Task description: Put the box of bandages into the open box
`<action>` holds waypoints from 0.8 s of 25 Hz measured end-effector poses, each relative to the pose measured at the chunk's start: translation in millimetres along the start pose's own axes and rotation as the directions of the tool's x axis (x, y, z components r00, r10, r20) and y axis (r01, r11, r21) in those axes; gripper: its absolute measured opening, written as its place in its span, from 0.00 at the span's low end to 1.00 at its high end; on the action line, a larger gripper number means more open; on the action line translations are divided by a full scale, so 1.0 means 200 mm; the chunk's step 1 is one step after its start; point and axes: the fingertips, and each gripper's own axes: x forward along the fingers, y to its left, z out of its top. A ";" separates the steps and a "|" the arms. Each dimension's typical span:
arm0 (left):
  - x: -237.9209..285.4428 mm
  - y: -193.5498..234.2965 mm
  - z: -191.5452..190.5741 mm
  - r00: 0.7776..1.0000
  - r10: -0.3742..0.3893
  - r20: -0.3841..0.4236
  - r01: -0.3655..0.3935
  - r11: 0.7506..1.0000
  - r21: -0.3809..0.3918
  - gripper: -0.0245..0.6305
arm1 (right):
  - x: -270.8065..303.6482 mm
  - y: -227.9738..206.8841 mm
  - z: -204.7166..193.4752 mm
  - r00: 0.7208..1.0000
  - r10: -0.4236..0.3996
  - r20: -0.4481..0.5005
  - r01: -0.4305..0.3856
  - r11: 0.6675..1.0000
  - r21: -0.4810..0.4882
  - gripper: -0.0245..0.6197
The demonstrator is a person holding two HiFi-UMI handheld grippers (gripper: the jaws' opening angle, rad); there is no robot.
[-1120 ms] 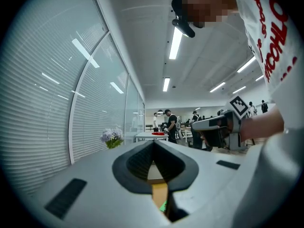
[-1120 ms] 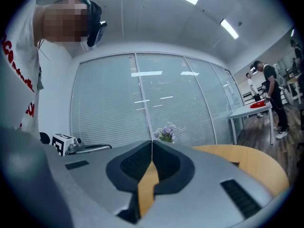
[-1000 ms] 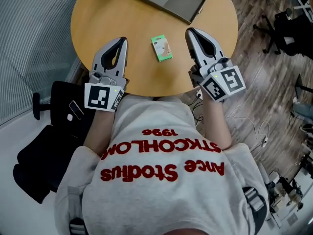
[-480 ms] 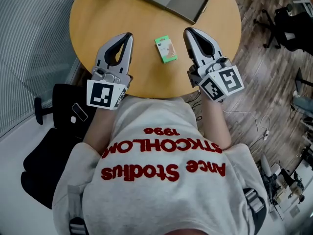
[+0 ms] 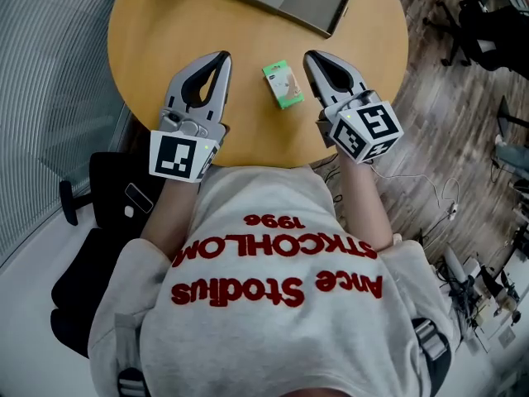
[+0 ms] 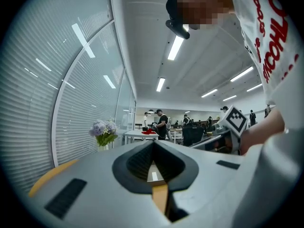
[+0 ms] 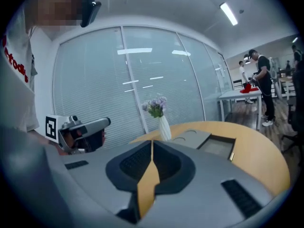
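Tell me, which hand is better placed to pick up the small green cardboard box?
The right, probably. The right gripper lies closer beside the small green cardboard box than the left gripper, and nearer the open grey box. Both have shut jaws.

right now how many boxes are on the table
2. The small green box of bandages lies around the middle of the table; the open box sits at the far edge, partly cut off at the head view's top, so more could be hidden there.

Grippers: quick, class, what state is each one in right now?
Left gripper: closed, empty.
Right gripper: closed, empty.
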 end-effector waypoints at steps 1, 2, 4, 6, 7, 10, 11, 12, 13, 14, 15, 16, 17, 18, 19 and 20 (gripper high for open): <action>0.00 0.00 -0.01 1.000 -0.005 -0.005 0.005 1.000 -0.003 0.04 | 0.02 -0.02 -0.05 1.000 -0.011 -0.027 0.011 1.000 0.009 0.06; 0.00 0.01 -0.02 1.000 -0.011 -0.009 0.011 1.000 -0.005 0.04 | 0.04 -0.03 -0.10 0.998 -0.022 -0.052 0.023 1.000 0.017 0.10; 0.00 0.02 -0.06 1.000 -0.021 -0.019 0.020 1.000 -0.010 0.04 | 0.08 -0.05 -0.20 0.994 -0.044 -0.097 0.048 0.998 0.033 0.17; 0.01 0.03 -0.08 0.999 -0.027 -0.027 0.026 0.999 -0.025 0.04 | 0.13 -0.07 -0.29 0.989 -0.060 -0.134 0.067 0.997 0.049 0.24; 0.02 0.03 -0.08 0.999 -0.029 -0.023 0.028 0.999 -0.038 0.04 | 0.14 -0.08 -0.32 0.986 -0.067 -0.151 0.076 0.996 0.055 0.27; 0.05 0.03 -0.07 0.999 -0.033 -0.014 0.032 0.997 -0.069 0.04 | 0.19 -0.11 -0.45 0.975 -0.084 -0.207 0.100 0.993 0.067 0.34; 0.06 0.03 -0.08 0.999 -0.036 -0.017 0.035 0.997 -0.073 0.04 | 0.21 -0.11 -0.49 0.970 -0.088 -0.227 0.106 0.992 0.070 0.36; 0.06 0.03 -0.09 0.999 -0.038 -0.020 0.037 0.996 -0.078 0.04 | 0.22 -0.12 -0.54 0.965 -0.090 -0.247 0.110 0.991 0.072 0.39; 0.07 0.04 -0.10 0.999 -0.040 -0.023 0.038 0.996 -0.083 0.04 | 0.24 -0.13 -0.58 0.959 -0.090 -0.267 0.113 0.991 0.073 0.40; 0.07 0.04 -0.11 0.999 -0.041 -0.027 0.038 0.995 -0.088 0.04 | 0.26 -0.13 -0.61 0.954 -0.091 -0.286 0.116 0.991 0.073 0.42; 0.07 0.04 -0.12 0.999 -0.042 -0.033 0.039 0.995 -0.091 0.04 | 0.27 -0.13 -0.65 0.948 -0.093 -0.304 0.119 0.990 0.069 0.43; 0.07 0.05 -0.14 0.998 -0.043 -0.039 0.040 0.995 -0.094 0.04 | 0.29 -0.14 -0.69 0.941 -0.097 -0.323 0.124 0.990 0.064 0.45; 0.07 0.05 -0.15 0.998 -0.044 -0.045 0.040 0.995 -0.095 0.04 | 0.30 -0.15 -0.73 0.933 -0.102 -0.344 0.129 0.990 0.057 0.46; 0.07 0.05 -0.16 0.998 -0.045 -0.051 0.040 0.995 -0.096 0.04 | 0.32 -0.16 -0.77 0.925 -0.108 -0.365 0.134 0.990 0.048 0.48; 0.07 0.05 -0.18 0.997 -0.045 -0.056 0.039 0.994 -0.097 0.04 | 0.33 -0.16 -0.81 0.915 -0.113 -0.386 0.138 0.990 0.038 0.49; 0.06 0.06 -0.19 0.997 -0.044 -0.060 0.038 0.994 -0.099 0.04 | 0.34 -0.16 -0.84 0.905 -0.119 -0.407 0.141 0.990 0.025 0.50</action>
